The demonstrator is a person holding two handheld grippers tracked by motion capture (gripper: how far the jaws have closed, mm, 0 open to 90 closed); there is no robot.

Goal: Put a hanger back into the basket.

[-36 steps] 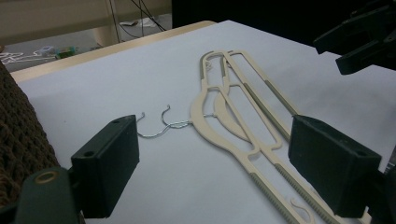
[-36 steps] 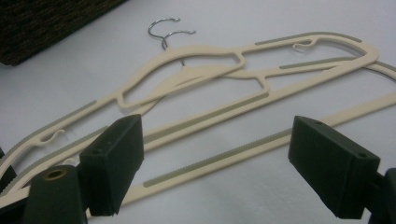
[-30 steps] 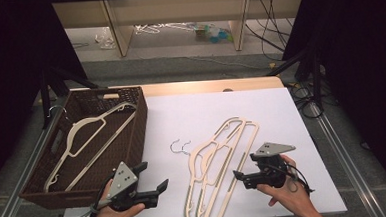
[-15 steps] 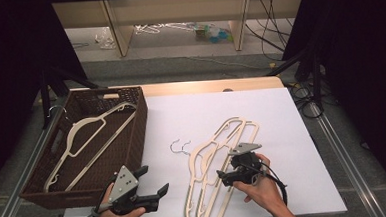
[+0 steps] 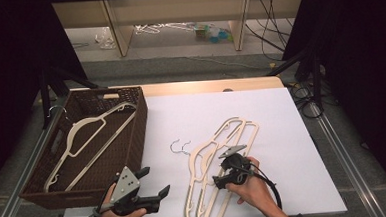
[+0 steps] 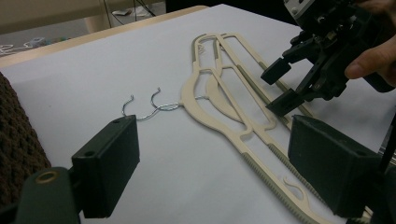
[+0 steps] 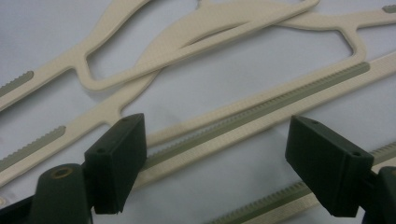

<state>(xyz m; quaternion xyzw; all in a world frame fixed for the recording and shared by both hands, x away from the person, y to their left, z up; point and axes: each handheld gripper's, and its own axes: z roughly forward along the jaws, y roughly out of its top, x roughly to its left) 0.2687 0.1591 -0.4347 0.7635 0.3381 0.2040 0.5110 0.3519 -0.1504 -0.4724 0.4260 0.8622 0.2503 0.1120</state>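
Note:
Two cream hangers point(image 5: 198, 163) lie overlapped on the white sheet, their wire hooks point(image 5: 180, 145) pointing left. My right gripper point(image 5: 219, 179) hovers low over their lower bars, open; its jaws have just been closing a little. In the right gripper view a ribbed hanger bar point(image 7: 261, 100) runs between the open jaws of the right gripper point(image 7: 219, 163), with neither pad pressing on it. My left gripper point(image 5: 155, 183) sits open near the table's front edge, with nothing between its jaws. In the left gripper view, the left gripper point(image 6: 215, 172) faces the hangers point(image 6: 219, 93) and the right gripper point(image 6: 282, 86).
A brown wicker basket point(image 5: 132, 136) stands at the left of the table with a third cream hanger point(image 5: 89, 126) inside. The white sheet point(image 5: 282, 134) covers most of the tabletop. Black stands and cables flank the table.
My right gripper has moved left and down from the bare sheet onto the hangers' lower bars. The left gripper has stayed where it was.

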